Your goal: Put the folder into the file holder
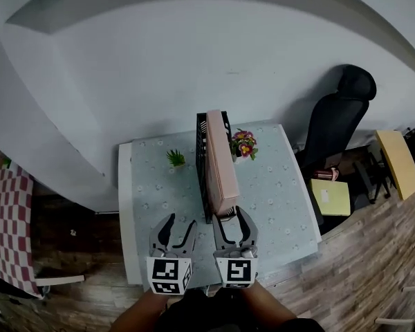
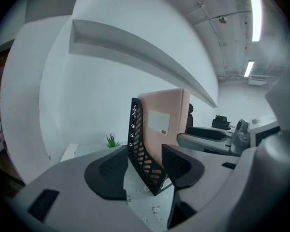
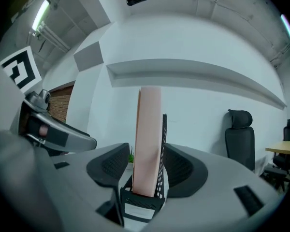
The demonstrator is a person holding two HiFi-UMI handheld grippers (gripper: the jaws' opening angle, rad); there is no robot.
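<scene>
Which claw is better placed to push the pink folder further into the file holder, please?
Right, probably: the right claw, open, faces the folder edge-on at the file holder's near end; the left claw sits beside it.

Small green plant (image 1: pixel 175 158), potted flowers (image 1: pixel 243 144), black office chair (image 1: pixel 339 120), checkered cloth (image 1: pixel 10 220)

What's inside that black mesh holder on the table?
A pink folder stands upright in the file holder, rising well above its walls. The folder's bottom edge is hidden behind the holder's front wall.
</scene>
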